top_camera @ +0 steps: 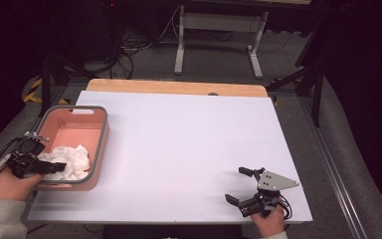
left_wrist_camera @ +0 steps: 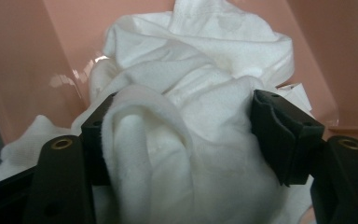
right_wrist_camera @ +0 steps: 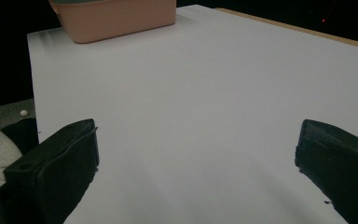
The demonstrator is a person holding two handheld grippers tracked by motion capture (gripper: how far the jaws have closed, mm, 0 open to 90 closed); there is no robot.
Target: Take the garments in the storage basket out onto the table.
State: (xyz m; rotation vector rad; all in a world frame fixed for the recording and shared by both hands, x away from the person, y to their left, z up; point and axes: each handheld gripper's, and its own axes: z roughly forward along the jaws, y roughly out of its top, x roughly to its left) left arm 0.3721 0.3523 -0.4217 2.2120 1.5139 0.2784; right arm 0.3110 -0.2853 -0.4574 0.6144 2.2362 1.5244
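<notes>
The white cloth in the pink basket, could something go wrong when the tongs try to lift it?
Maybe. The left tongs straddle only a bunched fold of the white cloth, so it might slip out, or the rest could drag over the rim of the pink basket. The basket sits at the table's left edge, so a snag might tug it off. The right tongs are far away, open.

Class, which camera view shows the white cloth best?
The left gripper view: the white cloth bunches close up between the left tool's jaws. The high view shows it small in the pink bin; the right gripper view shows the bin's outside.
</notes>
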